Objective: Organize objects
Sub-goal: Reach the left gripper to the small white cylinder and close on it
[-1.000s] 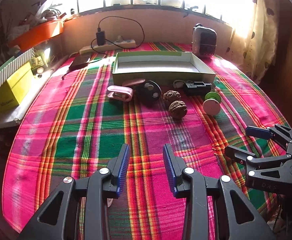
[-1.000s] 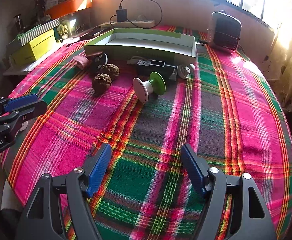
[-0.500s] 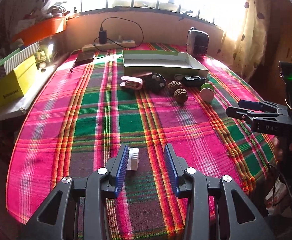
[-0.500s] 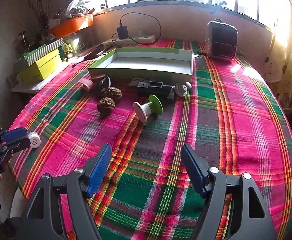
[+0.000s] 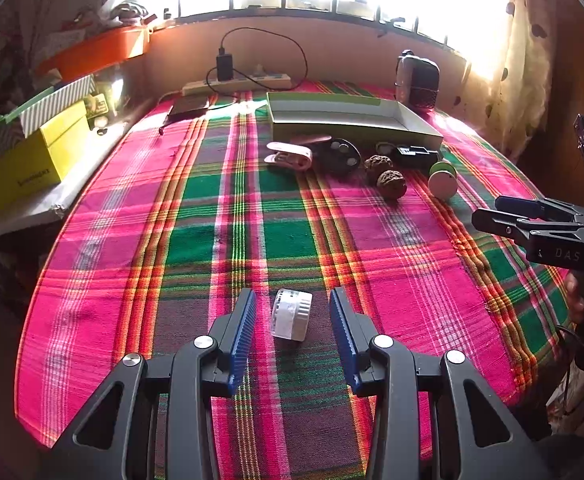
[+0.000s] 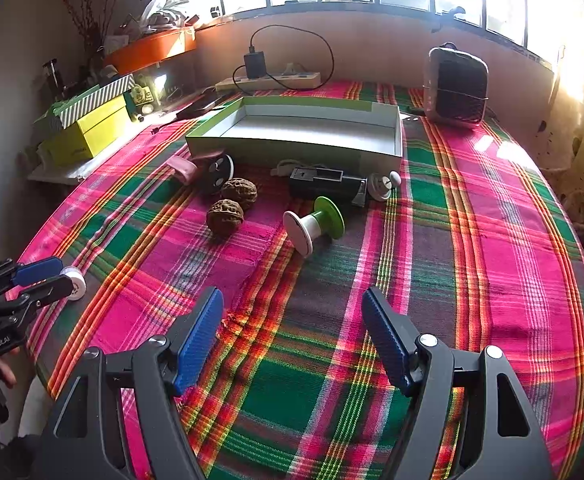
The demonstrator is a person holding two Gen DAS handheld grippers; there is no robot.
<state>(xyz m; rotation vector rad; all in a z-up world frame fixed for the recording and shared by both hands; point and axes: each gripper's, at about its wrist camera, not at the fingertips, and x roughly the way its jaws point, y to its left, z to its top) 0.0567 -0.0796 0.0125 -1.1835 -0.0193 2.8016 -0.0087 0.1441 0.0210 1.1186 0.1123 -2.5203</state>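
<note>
Now down at the near edge of the bench [image 5: 104, 320], with its bright pink and green checked cloth, far from the flat green and white cardboard box [image 5: 351, 120]. Small white ribbed plastic cap [image 5: 290, 314] lying on its side on the cloth, between the blue pads of the left gripper [image 5: 292, 322], touching neither pad. Left gripper wide open, holding nothing. Right gripper [image 6: 292, 336] also wide open and holding nothing, over bare cloth, nearer the box than the left one.

Best way to do this step, probably: keep the cap in the middle of the gap, lower until the pads sit beside its round sides, then close slowly. Round and lying down, so likely to roll away if bumped from one side first. Squeeze softly, lift straight up, then carry over to the box.

More waiting just in front of the box: two brown bumpy walnuts [image 6: 230, 204], a green and white spool [image 6: 315, 224], a black block [image 6: 325, 184], a pink clip [image 6: 184, 168].
</note>
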